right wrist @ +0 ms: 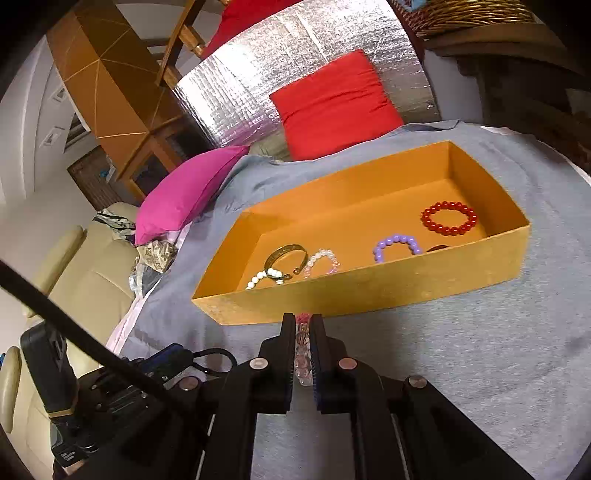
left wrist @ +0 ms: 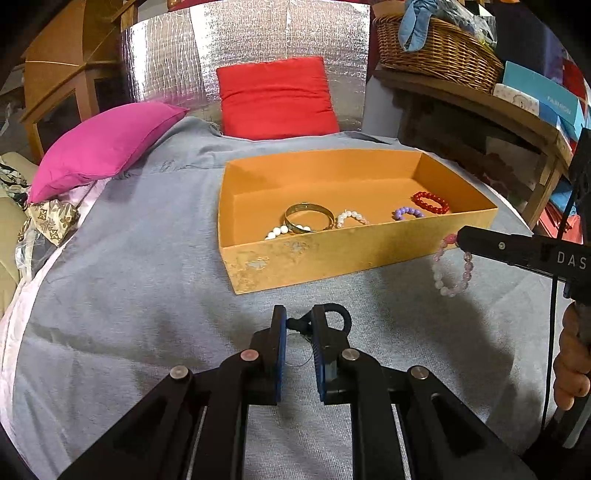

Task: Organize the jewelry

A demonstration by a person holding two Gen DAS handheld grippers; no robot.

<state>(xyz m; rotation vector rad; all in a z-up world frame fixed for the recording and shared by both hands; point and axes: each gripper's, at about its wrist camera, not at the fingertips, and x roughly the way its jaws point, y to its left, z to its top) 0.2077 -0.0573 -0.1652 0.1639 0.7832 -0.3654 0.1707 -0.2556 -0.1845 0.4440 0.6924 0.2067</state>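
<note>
An orange cardboard box (left wrist: 343, 254) (right wrist: 369, 291) lies on a grey cloth. Inside it are a gold bangle (left wrist: 308, 218) (right wrist: 286, 258), a white pearl bracelet (left wrist: 282, 230), a pale pink-white bracelet (left wrist: 351, 216), a purple bead bracelet (right wrist: 397, 245) and a red bead bracelet (right wrist: 448, 218). My left gripper (left wrist: 299, 317) is shut on a small black looped piece (left wrist: 341, 307) with a thin wire, low over the cloth in front of the box. My right gripper (right wrist: 302, 322) (left wrist: 461, 238) is shut on a pink bead bracelet (left wrist: 452, 275) (right wrist: 302, 341), which hangs just before the box's front right corner.
A magenta pillow (left wrist: 107, 147) and a red cushion (left wrist: 277, 98) lie beyond the box against a silver foil panel (left wrist: 258, 33). A wicker basket (left wrist: 436, 51) stands on a wooden shelf at the right. A beige sofa (right wrist: 85, 280) is to the left.
</note>
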